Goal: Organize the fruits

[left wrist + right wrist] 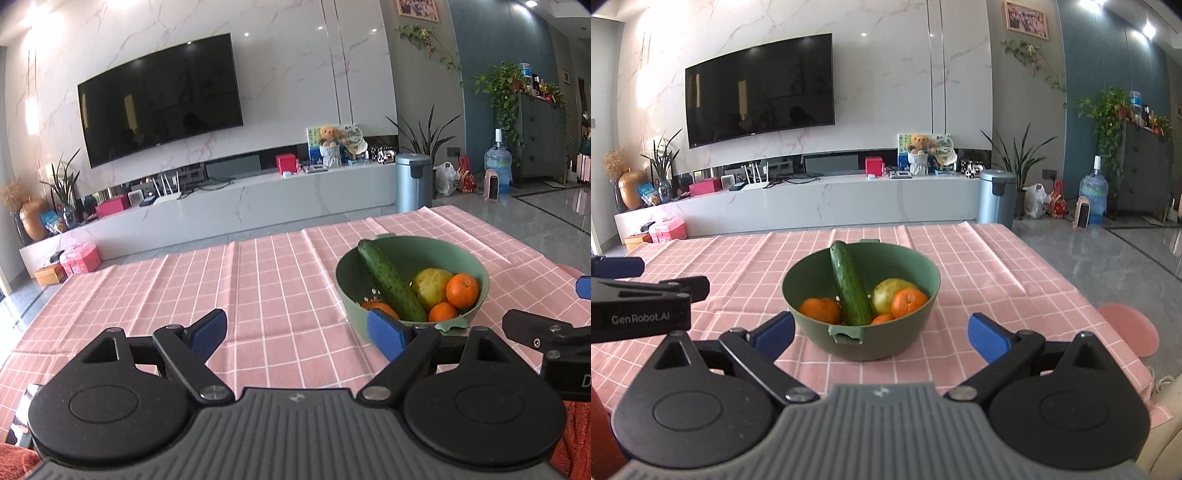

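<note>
A green bowl (886,343) stands on the pink checked tablecloth (997,280). In it lie a cucumber (850,286), a yellow-green fruit (886,293) and three oranges, one of them at the right (908,302). My right gripper (882,334) is open and empty, just in front of the bowl. My left gripper (299,332) is open and empty, to the left of the bowl (351,280), with its right fingertip (388,332) near the rim. The cucumber (391,282) and oranges (461,290) also show in the left wrist view.
A pink stool (1130,325) stands beside the table's right edge. The left gripper's body (639,306) shows at the left of the right wrist view. Beyond the table are a TV wall (761,88), a low cabinet and a bin (997,195).
</note>
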A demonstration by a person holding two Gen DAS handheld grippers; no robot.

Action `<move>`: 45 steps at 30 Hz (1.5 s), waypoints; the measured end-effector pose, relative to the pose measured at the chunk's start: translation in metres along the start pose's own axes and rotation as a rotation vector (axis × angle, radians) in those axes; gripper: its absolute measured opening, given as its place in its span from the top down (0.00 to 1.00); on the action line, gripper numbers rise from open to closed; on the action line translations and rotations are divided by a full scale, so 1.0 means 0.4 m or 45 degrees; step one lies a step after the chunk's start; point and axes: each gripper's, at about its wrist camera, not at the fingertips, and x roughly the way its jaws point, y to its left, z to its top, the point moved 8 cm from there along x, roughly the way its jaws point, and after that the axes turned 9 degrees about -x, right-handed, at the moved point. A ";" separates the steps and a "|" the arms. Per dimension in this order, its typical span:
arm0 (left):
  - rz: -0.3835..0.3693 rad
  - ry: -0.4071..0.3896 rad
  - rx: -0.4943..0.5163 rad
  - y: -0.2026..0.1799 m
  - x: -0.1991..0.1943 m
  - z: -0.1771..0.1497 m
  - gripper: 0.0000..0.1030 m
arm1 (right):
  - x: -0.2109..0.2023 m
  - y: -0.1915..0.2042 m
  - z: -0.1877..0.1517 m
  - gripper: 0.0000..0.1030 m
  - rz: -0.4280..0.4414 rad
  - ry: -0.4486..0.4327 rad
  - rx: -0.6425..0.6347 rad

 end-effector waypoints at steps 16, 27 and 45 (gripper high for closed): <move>0.012 0.058 0.006 0.015 0.018 -0.018 0.02 | 0.018 0.022 -0.010 0.07 0.020 0.009 -0.035; 0.012 0.059 0.003 0.019 0.016 -0.016 0.02 | 0.019 0.017 -0.015 0.07 0.026 0.007 -0.024; 0.007 0.068 -0.003 0.010 0.016 -0.020 0.02 | 0.025 0.019 -0.020 0.07 0.030 0.013 -0.022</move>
